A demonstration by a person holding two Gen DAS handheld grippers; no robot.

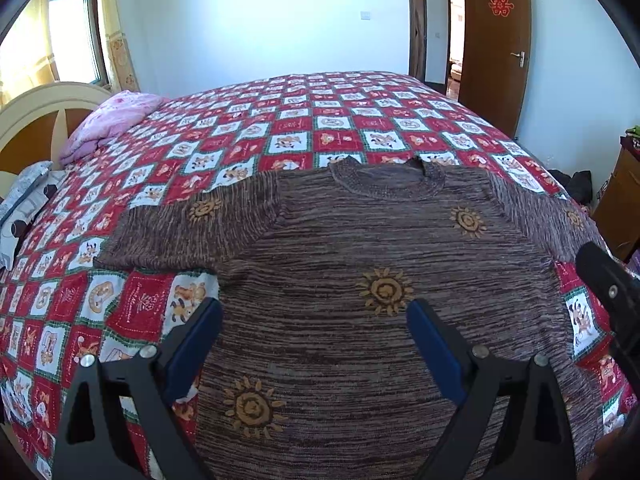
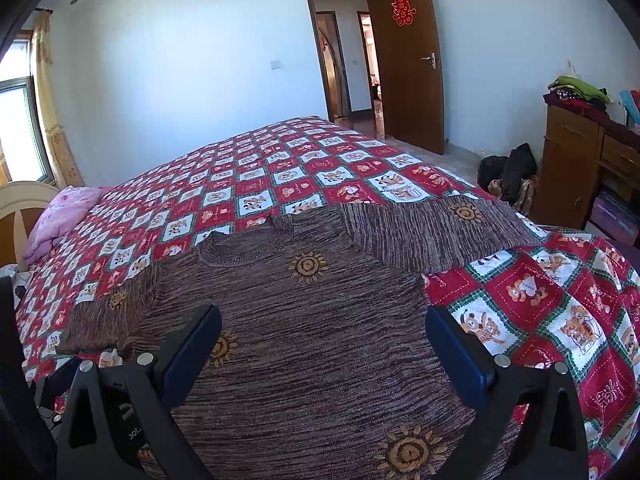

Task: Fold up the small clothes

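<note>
Both hand-held grippers, left (image 1: 314, 334) and right (image 2: 324, 342), hover spread and empty above the lower body of the brown sweater (image 1: 360, 280), which lies flat on the bed (image 1: 280, 120), collar farthest away, sleeves extending sideways, one nearer each gripper.

One brown sweater (image 1: 360, 260) lies on one checked bedspread (image 1: 280, 120), with one pink pillow (image 1: 108, 120). Sun motifs number perhaps six; edges blur. Two grippers, left (image 1: 314, 344) and right (image 2: 324, 344).

Coarse knit sweater (image 1: 360, 280) on smooth printed bedspread (image 1: 280, 120).
</note>
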